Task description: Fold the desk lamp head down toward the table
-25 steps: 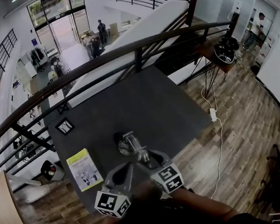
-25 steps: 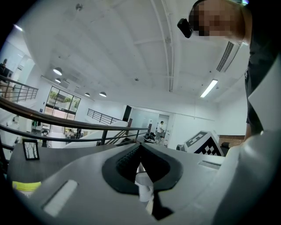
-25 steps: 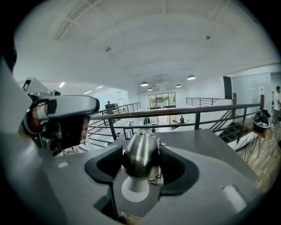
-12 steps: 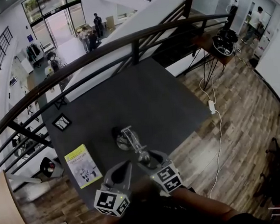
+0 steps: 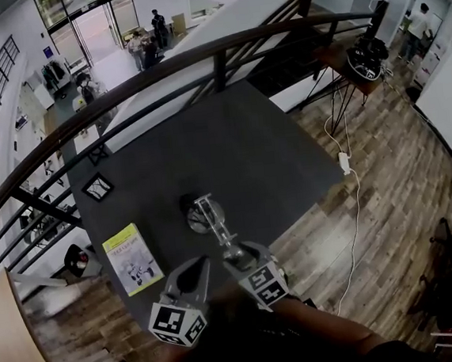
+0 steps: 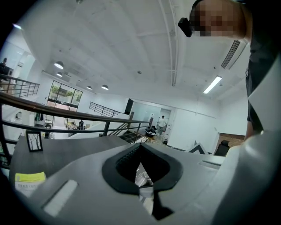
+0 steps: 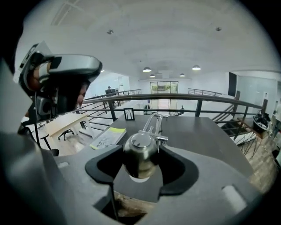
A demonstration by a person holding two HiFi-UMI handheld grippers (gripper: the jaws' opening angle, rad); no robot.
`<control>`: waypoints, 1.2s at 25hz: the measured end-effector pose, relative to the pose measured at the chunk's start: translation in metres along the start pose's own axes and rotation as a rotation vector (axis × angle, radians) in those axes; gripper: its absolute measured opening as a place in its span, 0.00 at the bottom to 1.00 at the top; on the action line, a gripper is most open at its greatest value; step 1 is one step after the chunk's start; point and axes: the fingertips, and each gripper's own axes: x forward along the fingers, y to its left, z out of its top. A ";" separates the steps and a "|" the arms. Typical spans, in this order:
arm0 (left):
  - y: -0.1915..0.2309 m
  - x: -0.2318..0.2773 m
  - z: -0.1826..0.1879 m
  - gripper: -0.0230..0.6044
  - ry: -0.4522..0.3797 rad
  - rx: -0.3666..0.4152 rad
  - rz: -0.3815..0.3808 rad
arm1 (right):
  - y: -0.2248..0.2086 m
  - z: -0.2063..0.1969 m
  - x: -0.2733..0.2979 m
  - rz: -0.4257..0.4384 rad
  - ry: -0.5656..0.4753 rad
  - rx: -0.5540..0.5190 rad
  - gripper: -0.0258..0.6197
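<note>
Right gripper (image 7: 140,151) has its jaws pinched on the lamp head (image 7: 138,160), the steel shade sitting squarely between the pads, near the table's (image 5: 231,152) front edge. The lamp arm (image 5: 215,231) slants back to the base (image 5: 198,217). Left gripper (image 6: 140,176), jaws pressed together and empty, hovers just left of the head.

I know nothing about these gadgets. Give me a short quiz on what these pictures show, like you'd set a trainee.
1. True or false: the left claw grips the yellow booklet.
2. What sits between the right claw's jaws? A) lamp head B) picture frame C) power strip
3. Fill in: the lamp base rests on the dark ____.
Key: 1 false, it is shut and empty; 2 A, the lamp head; 3 table.
</note>
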 end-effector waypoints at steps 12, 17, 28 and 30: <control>0.010 -0.010 -0.006 0.04 -0.011 0.002 0.046 | -0.002 -0.053 0.054 0.000 0.135 -0.070 0.43; 0.014 -0.014 -0.004 0.04 -0.015 0.009 0.070 | -0.005 -0.067 0.073 -0.008 0.142 -0.116 0.43; 0.022 -0.021 -0.002 0.04 -0.018 0.018 0.121 | -0.010 -0.086 0.105 -0.023 0.148 -0.181 0.43; 0.023 -0.021 -0.002 0.04 -0.017 0.017 0.126 | -0.011 -0.087 0.109 -0.025 0.154 -0.190 0.43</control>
